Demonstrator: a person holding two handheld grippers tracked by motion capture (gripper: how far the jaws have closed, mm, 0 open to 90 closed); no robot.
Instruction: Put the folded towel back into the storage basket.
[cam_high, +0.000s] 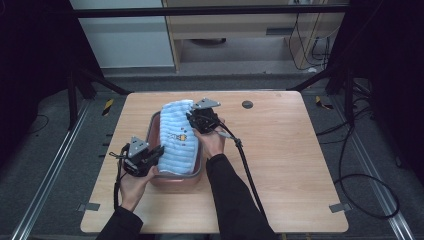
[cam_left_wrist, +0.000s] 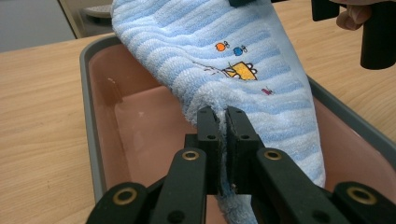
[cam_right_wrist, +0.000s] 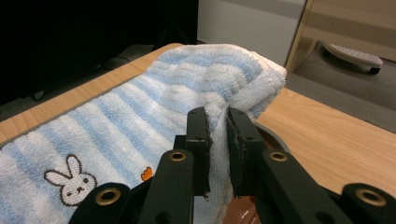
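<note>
1. Towel (cam_high: 177, 140), soft, light terry, drapes over the tray (cam_high: 199, 172) on your tabletop.
2. Left gripper (cam_left_wrist: 222, 122) and right gripper (cam_right_wrist: 217, 122) are both clamped on its edges; keep gripping the hems.

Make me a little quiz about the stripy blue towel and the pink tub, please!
1. True or false: both grippers pinch the blue-and-white striped terry towel.
2. Where is the towel?
A. flat on the floor
B. held over the pink plastic tub with a grey rim
C. folded on the shelf
3. Fill in: the white embroidered animal on the towel, seen in the right gripper view, is a ____.

Key
1. True: the left gripper and the right gripper each have towel cloth between their jaws.
2. B: it drapes across the tub on the light wooden table.
3. Rabbit.
</note>
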